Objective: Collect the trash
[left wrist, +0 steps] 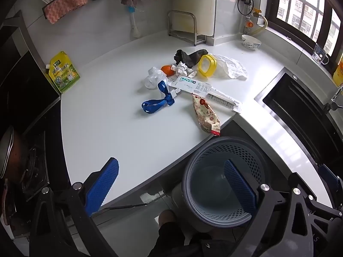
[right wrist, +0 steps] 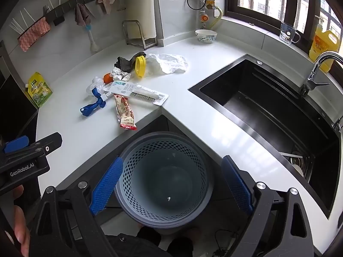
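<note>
Trash lies in a loose pile on the white counter [left wrist: 111,128]: a blue lanyard [left wrist: 157,100], a snack wrapper [left wrist: 206,115], a long white toothbrush package [left wrist: 205,90], crumpled paper [left wrist: 183,68], an orange peel [left wrist: 167,69], clear plastic [left wrist: 153,78], a yellow-rimmed lid [left wrist: 206,65], a dark rag [left wrist: 189,56] and a white bag [left wrist: 232,66]. A grey perforated bin [left wrist: 225,182] stands on the floor below the counter's inner corner; it looks empty in the right wrist view [right wrist: 165,177]. My left gripper [left wrist: 171,184] is open and empty. My right gripper [right wrist: 171,182] is open and empty above the bin.
A black sink [right wrist: 268,111] with a tap [right wrist: 317,70] lies to the right. A yellow-green pouch [left wrist: 63,72] stands by the stove [left wrist: 25,107] at left. A bowl [left wrist: 250,41], a metal rack [left wrist: 184,27], a glass mug [right wrist: 288,33] and an oil jug [right wrist: 323,45] line the back.
</note>
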Demonstrator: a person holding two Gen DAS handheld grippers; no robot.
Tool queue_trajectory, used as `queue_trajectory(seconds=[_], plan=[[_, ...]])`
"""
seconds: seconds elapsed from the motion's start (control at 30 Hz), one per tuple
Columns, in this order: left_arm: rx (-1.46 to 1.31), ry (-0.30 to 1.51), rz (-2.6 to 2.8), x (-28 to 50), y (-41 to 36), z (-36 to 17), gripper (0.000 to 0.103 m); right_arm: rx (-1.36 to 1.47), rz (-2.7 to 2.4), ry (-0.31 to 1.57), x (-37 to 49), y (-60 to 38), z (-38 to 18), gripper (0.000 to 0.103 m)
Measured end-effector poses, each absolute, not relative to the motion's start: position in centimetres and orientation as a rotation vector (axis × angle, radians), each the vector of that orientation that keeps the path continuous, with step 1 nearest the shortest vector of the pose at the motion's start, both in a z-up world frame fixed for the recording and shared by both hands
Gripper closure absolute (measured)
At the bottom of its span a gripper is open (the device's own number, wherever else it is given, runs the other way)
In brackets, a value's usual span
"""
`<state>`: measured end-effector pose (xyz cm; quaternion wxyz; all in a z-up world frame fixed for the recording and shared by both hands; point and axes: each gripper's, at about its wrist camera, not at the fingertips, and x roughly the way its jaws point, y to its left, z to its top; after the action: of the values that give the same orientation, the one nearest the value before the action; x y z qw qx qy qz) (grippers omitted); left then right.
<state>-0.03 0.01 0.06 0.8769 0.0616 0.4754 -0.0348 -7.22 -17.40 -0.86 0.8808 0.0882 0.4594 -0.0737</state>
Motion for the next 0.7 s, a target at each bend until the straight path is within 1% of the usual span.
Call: queue_trajectory(seconds=[0.7], plan=[[0.133, 0.991, -0.07, -0.28, 0.03, 0.85, 0.006, 0.191, -0.147, 0.947, -7.34, -17.99, -0.77, 0.014]])
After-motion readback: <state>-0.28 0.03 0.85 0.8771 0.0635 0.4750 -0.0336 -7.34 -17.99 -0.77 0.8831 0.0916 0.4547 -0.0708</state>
